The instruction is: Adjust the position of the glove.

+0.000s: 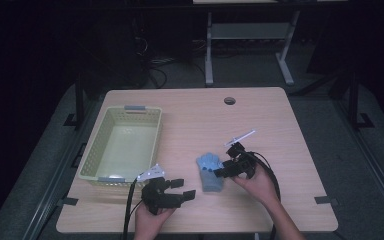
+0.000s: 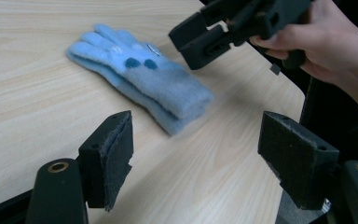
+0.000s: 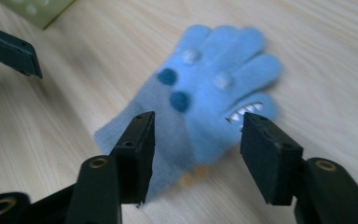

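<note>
On table [image 1: 260, 115], blue glove [image 1: 210, 172] lies flat, near middle, right of yellow basket [image 1: 122, 145]. Right tongs [image 1: 219, 173] wide apart, just above glove, holding nothing. Left tongs [image 1: 184, 188] wide apart too, empty, near glove's cuff end.

Yellow basket [image 1: 96, 145] left of centre on wooden tabletop [image 1: 190, 115]; cable hole [image 1: 229, 100] near its top edge; white frame [image 1: 247, 37] upper centre.

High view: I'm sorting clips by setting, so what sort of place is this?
Probably a lab or workshop recording station, not a home: a bare wooden table on a dark floor, a white metal bench frame behind it, and loose cables beside that.
</note>
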